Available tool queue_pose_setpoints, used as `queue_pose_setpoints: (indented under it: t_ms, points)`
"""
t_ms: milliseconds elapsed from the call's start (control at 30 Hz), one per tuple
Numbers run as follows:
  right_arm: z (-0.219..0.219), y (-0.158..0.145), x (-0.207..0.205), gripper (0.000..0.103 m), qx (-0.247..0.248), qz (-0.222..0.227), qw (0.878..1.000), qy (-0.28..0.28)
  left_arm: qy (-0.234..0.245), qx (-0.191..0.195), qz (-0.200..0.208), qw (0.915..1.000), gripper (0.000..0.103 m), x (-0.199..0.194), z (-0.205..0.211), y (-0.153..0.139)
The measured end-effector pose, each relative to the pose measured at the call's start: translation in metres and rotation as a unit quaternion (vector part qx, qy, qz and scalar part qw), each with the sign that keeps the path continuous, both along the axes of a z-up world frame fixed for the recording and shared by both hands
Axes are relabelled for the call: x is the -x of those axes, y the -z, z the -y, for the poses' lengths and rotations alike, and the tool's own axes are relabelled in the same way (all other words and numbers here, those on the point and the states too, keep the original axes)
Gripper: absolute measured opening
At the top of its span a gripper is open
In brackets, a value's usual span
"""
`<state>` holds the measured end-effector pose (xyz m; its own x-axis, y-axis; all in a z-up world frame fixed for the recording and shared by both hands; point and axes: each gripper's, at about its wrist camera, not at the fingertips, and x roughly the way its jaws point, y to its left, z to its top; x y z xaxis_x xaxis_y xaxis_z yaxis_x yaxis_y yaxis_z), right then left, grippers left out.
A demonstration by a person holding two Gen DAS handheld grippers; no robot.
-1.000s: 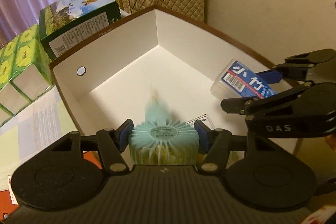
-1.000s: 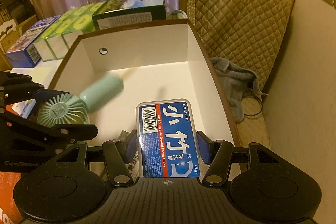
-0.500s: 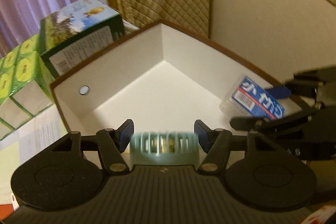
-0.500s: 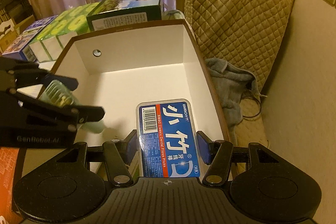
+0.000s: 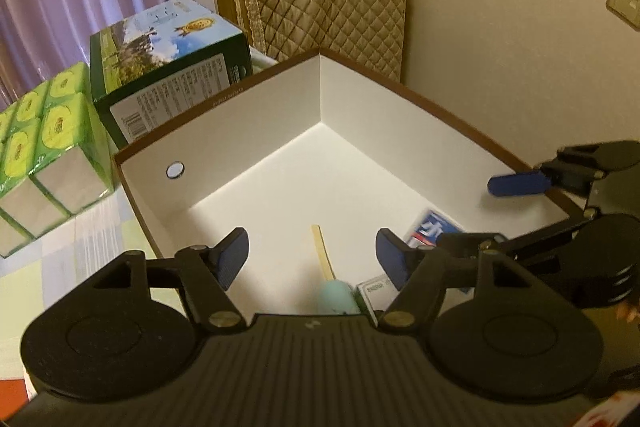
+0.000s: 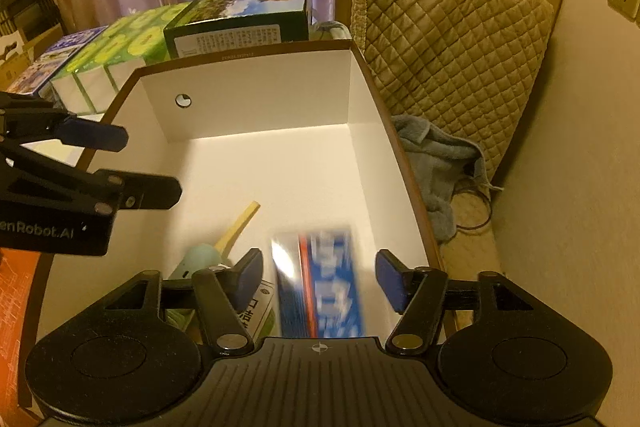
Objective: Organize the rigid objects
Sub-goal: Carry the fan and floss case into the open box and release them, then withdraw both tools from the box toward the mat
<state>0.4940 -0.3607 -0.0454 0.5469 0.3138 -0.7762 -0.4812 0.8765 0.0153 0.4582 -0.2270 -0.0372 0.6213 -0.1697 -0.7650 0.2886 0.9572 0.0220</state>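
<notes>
Partly hidden fan [image 5: 335, 297], blurred floss box [image 6: 320, 283]

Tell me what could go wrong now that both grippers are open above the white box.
1. The floss box shows motion blur below the right gripper; it may land tilted against the box wall or on the small carton.
2. The mint fan lies close beside it with its strap splayed out; a gripper dipping back in could snag it.
3. The left gripper and right gripper hover close together, so they may clash on withdrawal.
</notes>
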Motion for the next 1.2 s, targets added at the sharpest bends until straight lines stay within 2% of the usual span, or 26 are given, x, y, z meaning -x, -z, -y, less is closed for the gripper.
queue_pose_setpoints:
  t_ms: [167, 733, 1200]
  points:
    - [0.002, -0.004, 0.004, 0.069, -0.006, 0.001, 1.000, 0.003, -0.002, -0.001, -0.002, 1.0000, 0.067, 0.005, -0.002, 0.002]
    - [0.006, -0.016, 0.037, 0.069, -0.027, 0.002, 1.000, 0.014, -0.005, 0.005, 0.010, 0.9999, 0.067, 0.033, -0.009, -0.012]
    - [-0.005, -0.034, 0.089, 0.069, -0.051, 0.010, 0.998, 0.034, -0.013, 0.023, 0.028, 0.9993, 0.067, 0.085, -0.040, -0.033]
